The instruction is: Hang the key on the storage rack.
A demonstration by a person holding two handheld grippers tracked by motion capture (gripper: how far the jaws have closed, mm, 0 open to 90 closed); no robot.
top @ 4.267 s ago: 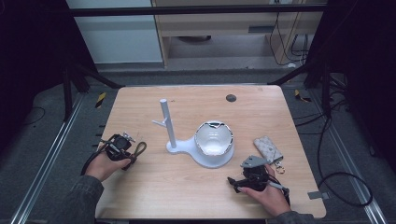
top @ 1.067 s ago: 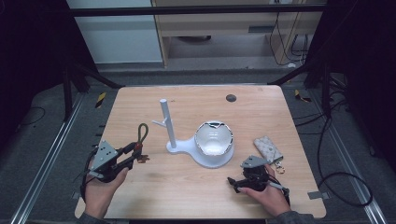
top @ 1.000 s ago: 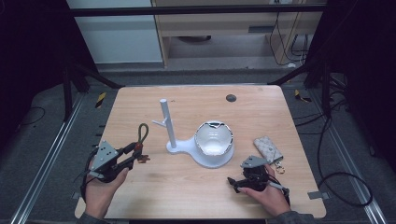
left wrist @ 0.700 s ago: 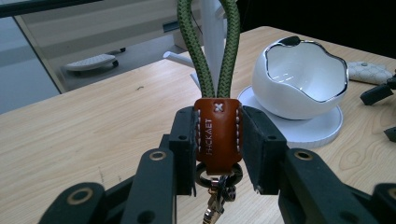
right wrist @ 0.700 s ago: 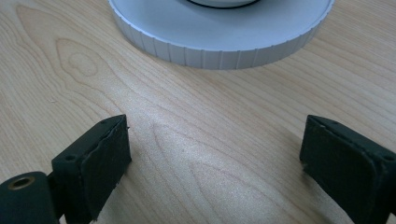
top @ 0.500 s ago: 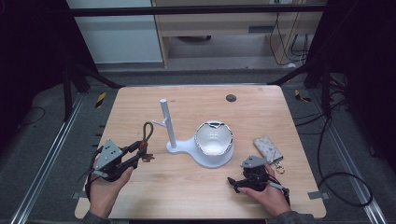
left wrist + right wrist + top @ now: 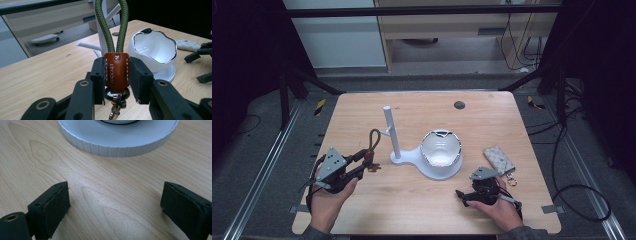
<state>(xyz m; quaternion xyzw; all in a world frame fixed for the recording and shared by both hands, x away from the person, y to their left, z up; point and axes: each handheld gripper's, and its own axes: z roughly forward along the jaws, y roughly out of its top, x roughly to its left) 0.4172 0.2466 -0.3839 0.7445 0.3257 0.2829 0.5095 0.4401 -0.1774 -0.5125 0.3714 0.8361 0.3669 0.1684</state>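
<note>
My left gripper (image 7: pixel 360 162) is shut on the brown leather tab (image 7: pixel 116 72) of a key strap, and its green rope loop (image 7: pixel 105 30) stands up above the jaws. A metal clasp (image 7: pixel 115 105) hangs below the tab. In the high view the loop (image 7: pixel 374 138) is just left of the white stand's post (image 7: pixel 390 131), close to its side peg (image 7: pixel 86 45). The stand's round base (image 7: pixel 117 142) carries a white bowl (image 7: pixel 440 148). My right gripper (image 7: pixel 463 195) rests on the table in front of that base, its jaws open with bare wood between them (image 7: pixel 115 207).
A quilted pouch (image 7: pixel 499 160) with a small ring lies right of the bowl, beside the right hand. A small dark disc (image 7: pixel 459 105) sits near the table's far edge. The wooden table (image 7: pixel 412 210) has black floor and metal rails around it.
The left gripper took the strap off the table, lifted it, and has moved right with it toward the white post. The right gripper has stayed where it was.
</note>
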